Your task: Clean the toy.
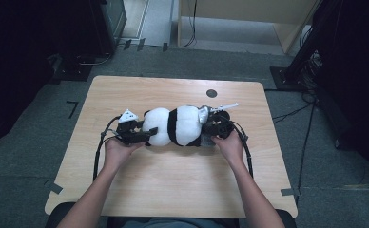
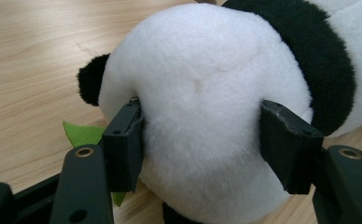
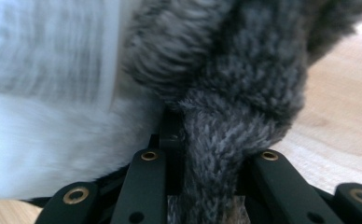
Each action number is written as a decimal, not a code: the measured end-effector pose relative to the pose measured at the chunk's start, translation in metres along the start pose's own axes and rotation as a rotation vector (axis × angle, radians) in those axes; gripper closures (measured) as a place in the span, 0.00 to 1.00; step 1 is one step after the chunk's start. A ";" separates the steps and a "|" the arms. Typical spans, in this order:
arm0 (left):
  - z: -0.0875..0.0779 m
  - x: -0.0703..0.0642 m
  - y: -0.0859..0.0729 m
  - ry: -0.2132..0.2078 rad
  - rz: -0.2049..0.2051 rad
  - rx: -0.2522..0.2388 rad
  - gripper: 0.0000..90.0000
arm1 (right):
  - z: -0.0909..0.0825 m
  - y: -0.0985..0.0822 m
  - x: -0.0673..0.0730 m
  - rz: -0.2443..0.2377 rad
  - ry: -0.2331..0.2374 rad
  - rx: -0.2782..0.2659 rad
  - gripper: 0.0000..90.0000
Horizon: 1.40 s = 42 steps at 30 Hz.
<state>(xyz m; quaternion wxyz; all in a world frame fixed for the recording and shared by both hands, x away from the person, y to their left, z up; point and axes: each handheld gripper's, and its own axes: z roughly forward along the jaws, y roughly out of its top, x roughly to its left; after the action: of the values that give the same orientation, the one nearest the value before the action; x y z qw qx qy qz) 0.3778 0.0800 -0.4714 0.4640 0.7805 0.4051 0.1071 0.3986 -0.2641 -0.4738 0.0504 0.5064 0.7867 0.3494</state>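
Black-and-white plush panda, lying mid-table on the light wooden table, is pinched at its head by my left gripper and at a dark limb by my nearly shut right gripper; next I'd judge a level two-handed lift.

Lab or recording room, light wooden bench on grey carpet floor, tape marks on carpet, loose cables, dark equipment stands, plywood furniture behind

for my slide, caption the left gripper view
Left tongs squeezing the white head of a plush panda lying on a wooden table.
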 end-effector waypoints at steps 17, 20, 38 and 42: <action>0.000 0.001 -0.001 0.000 0.009 0.000 0.40 | 0.001 -0.003 -0.004 -0.024 -0.040 0.033 0.84; 0.000 0.000 -0.001 0.003 0.011 -0.001 0.40 | -0.008 -0.001 -0.006 -0.022 -0.051 0.016 0.84; 0.000 -0.001 -0.001 0.009 0.017 -0.004 0.39 | -0.062 0.041 0.013 -0.081 -0.020 -0.139 0.84; 0.000 -0.001 -0.001 0.009 0.017 -0.004 0.39 | -0.057 0.047 0.021 -0.102 -0.006 -0.131 0.83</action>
<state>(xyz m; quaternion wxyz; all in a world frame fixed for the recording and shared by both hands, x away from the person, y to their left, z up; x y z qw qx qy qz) 0.3766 0.0800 -0.4717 0.4628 0.7824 0.4004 0.1153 0.3992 -0.2641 -0.3970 0.1036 0.4624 0.7869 0.3953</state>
